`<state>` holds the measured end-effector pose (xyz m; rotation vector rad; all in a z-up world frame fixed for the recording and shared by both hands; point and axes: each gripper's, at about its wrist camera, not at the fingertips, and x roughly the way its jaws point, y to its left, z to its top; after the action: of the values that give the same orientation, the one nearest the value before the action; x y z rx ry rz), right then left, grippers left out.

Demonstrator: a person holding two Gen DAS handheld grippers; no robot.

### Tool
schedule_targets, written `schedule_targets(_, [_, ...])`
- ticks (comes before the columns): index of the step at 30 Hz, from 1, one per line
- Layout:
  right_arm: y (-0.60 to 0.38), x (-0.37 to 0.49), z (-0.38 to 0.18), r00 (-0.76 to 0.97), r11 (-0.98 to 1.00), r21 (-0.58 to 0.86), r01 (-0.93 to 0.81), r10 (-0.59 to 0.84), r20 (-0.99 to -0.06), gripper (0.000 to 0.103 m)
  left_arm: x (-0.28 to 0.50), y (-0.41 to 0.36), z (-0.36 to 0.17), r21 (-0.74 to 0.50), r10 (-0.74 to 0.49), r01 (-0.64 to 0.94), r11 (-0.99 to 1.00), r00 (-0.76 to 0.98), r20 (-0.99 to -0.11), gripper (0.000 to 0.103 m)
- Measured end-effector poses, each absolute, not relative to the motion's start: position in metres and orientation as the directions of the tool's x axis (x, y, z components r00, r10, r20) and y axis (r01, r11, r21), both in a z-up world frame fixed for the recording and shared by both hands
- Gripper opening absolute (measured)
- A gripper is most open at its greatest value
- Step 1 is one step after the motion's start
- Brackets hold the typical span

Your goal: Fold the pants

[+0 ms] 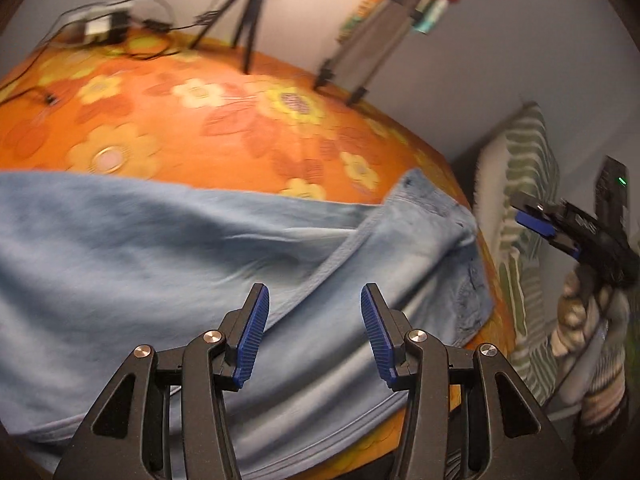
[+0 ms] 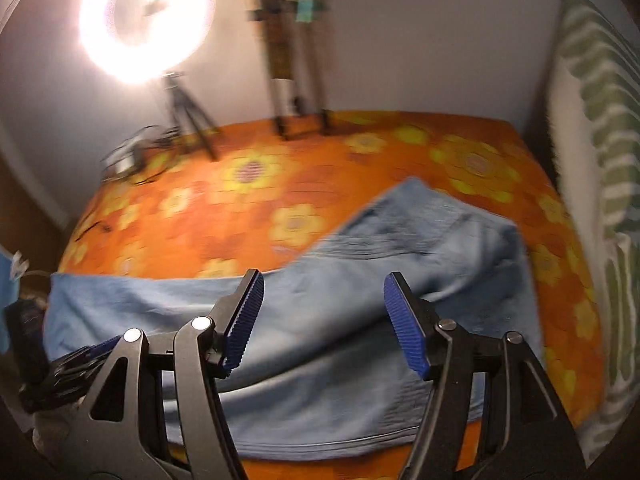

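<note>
Pants (image 1: 168, 248) lie spread on bed (image 1: 168, 120) beyond both grippers' fingers (image 1: 254, 332), all apart, empty. Step: regrasp; next needs an edge pinched.

Light-blue pants (image 1: 168, 240) flat on bedspread (image 1: 200, 120)

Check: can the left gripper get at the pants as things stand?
Probably yes. The left gripper is open and empty, hanging just over the blue pants spread on the orange flowered bedspread. Nothing lies between. The right gripper is off to the side.
</note>
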<state>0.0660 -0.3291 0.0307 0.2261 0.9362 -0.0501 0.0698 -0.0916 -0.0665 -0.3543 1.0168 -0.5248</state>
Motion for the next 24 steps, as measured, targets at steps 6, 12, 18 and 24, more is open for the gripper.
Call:
schedule_targets(6, [-0.384,0.104,0.012,0.548,0.917,0.286,0.277,0.093,-0.831,0.071,0.076,-0.107,-0.080,-0.502,-0.563,0.256,0.826,0.357,-0.745,0.047])
schedule_targets(12, [-0.395,0.158,-0.016,0.517,0.879,0.309,0.364,0.085,-0.852,0.071,0.084,-0.103,-0.100,-0.491,-0.535,0.214,0.845,0.327,-0.779,0.047])
schedule_targets(18, [-0.385,0.218,-0.063,0.428,0.878,0.228,0.420,0.030,-0.903,0.071,0.091,-0.102,-0.108,-0.511,-0.550,0.205,0.835,0.292,-0.782,0.047])
schedule_targets(24, [-0.375,0.257,-0.103,0.319,0.884,0.108,0.454,-0.049,-0.947,0.071,0.092,-0.108,-0.110,-0.503,-0.555,0.239,0.830,0.273,-0.786,0.047])
